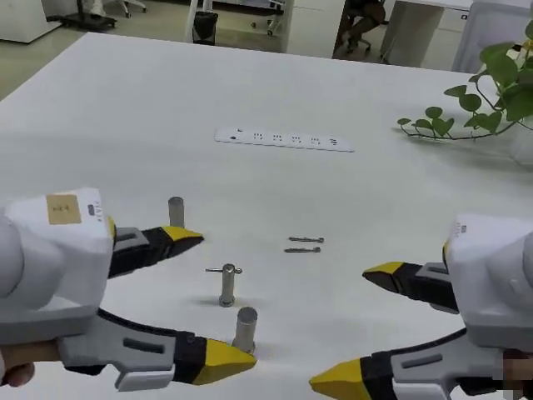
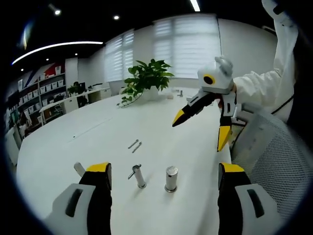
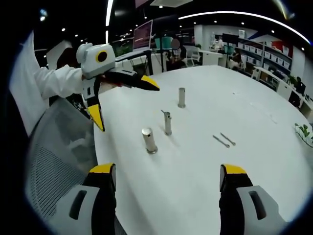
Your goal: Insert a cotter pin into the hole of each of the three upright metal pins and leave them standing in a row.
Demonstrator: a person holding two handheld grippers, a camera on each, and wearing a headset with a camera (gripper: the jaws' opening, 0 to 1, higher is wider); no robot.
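Your left gripper (image 1: 226, 300) hangs low over the white table (image 1: 375, 192) with its two jaws wide apart, and nothing is between them. In the head view its yellow tips stand on either side of the row of metal pins, but they do not touch any of them. Your right gripper (image 1: 340, 327) is also spread open and holds nothing. It hangs on the other side of the row, well apart from the pins. The three metal pins stand upright on the table in a slanted line. The far pin (image 1: 176, 211) is just beside the upper jaw of the left gripper, the middle pin (image 1: 227, 287) is between the jaws, and the near pin (image 1: 246, 327) is close to the lower jaw. The middle pin carries a cotter pin (image 1: 223, 270) through its top, and this one sticks out sideways. Two loose cotter pins (image 1: 304, 245) lie flat on the table, side by side, between the row and the right gripper. Farther back a white power strip (image 1: 283, 139) lies on the table, and a green plant (image 1: 491, 92) is at its far right edge. In the left gripper view a mesh chair (image 2: 266, 147) is beside the table.
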